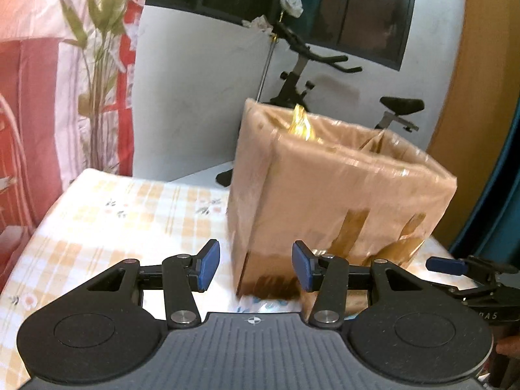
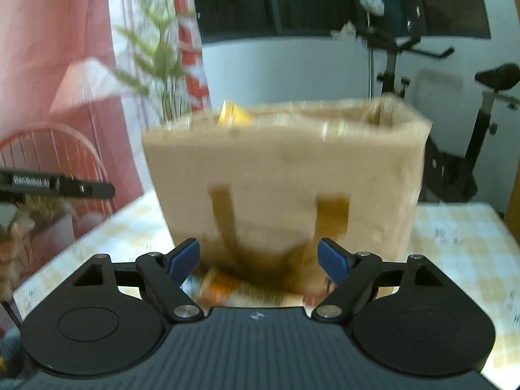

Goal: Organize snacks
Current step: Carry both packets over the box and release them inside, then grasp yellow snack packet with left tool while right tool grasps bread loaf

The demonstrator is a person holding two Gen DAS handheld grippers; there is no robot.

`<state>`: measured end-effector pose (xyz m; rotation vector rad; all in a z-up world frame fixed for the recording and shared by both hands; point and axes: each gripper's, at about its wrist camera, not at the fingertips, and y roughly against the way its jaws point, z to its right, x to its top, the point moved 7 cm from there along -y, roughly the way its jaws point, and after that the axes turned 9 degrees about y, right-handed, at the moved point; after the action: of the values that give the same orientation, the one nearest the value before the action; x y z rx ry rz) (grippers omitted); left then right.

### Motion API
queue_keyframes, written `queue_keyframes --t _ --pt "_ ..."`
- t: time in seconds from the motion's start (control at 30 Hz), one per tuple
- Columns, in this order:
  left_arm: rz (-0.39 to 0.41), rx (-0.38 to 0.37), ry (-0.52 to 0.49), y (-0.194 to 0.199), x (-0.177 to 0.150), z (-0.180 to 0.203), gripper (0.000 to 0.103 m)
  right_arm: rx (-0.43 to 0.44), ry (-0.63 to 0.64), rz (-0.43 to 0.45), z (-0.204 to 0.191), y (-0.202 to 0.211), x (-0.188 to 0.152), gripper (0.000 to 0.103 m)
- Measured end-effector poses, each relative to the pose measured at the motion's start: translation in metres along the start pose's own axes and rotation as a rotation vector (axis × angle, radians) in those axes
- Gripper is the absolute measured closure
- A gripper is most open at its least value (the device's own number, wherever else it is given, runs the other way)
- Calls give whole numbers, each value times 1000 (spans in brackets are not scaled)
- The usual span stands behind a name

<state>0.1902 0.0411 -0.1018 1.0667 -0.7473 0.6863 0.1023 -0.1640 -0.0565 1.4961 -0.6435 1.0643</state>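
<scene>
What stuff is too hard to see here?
- Inside the cardboard box: both views, its walls hide all but a yellow wrapper.
- Snack packet: right wrist view, motion blur; the label is unreadable.
- Packet: left wrist view, mostly behind the box and gripper.

Left wrist view: rides low behind the left gripper (image 1: 255,265), looking forward over the checked tablecloth (image 1: 107,217) at a corner of the taped cardboard box (image 1: 341,188), close in front and slightly right.
Right wrist view: sits behind the right gripper (image 2: 259,261), facing the box (image 2: 286,175) almost square on its broad side, very close and blurred.
Shared ground: both take in the box, the tablecloth (image 2: 461,237), the exercise bike (image 1: 328,74) (image 2: 464,123) far behind, and the leafy plant (image 1: 97,42) (image 2: 159,61) at far left.
Cross-sighting: each view catches the other gripper at its edge.
</scene>
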Motion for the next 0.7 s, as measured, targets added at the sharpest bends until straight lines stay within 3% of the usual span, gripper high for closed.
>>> queue_keyframes --t 0.1,0.37,0.7 --pt "-13 18 -28 -1 -11 -4 52 5 -10 -67 -5 -9 -17 19" --pt "-17 38 -47 -1 -36 -14 52 -10 -23 -231 -19 -31 -48 1" --pt "-24 65 48 8 -63 -29 51 14 42 -302 -43 -51 -60 0"
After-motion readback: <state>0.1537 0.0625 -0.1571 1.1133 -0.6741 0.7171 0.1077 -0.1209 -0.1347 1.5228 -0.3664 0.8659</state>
